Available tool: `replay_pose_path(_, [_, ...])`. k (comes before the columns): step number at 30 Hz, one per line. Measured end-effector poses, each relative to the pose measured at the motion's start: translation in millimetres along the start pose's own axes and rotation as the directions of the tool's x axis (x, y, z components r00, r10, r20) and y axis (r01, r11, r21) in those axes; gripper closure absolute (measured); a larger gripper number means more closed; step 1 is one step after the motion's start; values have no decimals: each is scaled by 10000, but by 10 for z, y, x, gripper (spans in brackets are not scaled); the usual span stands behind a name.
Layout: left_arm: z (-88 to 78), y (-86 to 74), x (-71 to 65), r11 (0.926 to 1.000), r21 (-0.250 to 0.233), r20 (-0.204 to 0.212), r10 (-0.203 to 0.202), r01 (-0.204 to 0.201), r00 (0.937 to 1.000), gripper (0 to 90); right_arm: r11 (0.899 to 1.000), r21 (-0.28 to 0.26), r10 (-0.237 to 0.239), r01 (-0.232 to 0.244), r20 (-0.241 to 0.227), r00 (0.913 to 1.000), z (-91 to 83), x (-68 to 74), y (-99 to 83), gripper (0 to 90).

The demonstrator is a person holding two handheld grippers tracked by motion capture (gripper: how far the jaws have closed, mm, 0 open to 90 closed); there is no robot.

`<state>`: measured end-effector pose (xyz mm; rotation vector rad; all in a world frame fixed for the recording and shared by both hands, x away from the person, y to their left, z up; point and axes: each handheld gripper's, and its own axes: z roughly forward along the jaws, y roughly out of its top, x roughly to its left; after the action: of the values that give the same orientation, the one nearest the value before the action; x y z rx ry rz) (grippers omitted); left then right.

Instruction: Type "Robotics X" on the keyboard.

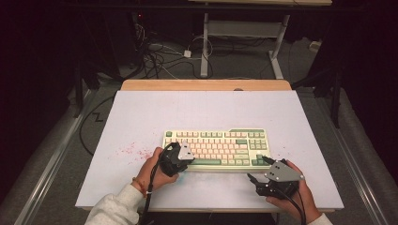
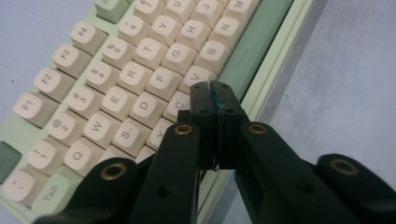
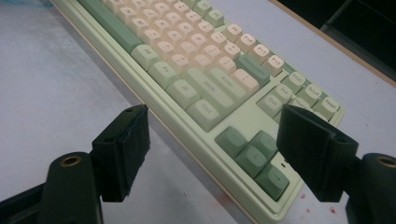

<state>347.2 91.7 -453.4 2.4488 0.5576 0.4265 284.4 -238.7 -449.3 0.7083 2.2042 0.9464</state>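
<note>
A pale green keyboard with cream and green keys lies on the white table top. My left gripper hangs over its lower left keys. In the left gripper view the jaws are pressed together, shut on nothing, with the tips over the C and V keys of the keyboard. My right gripper rests on the table near the keyboard's lower right corner. Its jaws stand wide apart and empty, framing the arrow keys of the keyboard.
The white table top has red specks left of the keyboard and a wooden strip along its far edge. Cables and desk legs lie on the floor beyond.
</note>
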Motion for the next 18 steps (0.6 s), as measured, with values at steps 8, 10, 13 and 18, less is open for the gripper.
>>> replay_pose_path(8, [-109,47,19,9996,-278,-104,-39,36,9999,858,10000,-12,-3,3,29,10000,-5,-4,0,258])
replay_pose_path(10, [-142,48,37,9991,-420,-139,-112,106,9998,852,10000,-8,13,-13,32,10000,-6,-7,1,259])
replay_pose_path(13, [-173,45,54,9984,-554,-207,-133,122,9997,833,10000,-20,13,-13,29,10000,-7,-6,2,259])
replay_pose_path(18, [-208,35,69,9975,-702,-389,-61,34,9992,770,10000,-5,18,-18,43,10000,-8,-9,2,258])
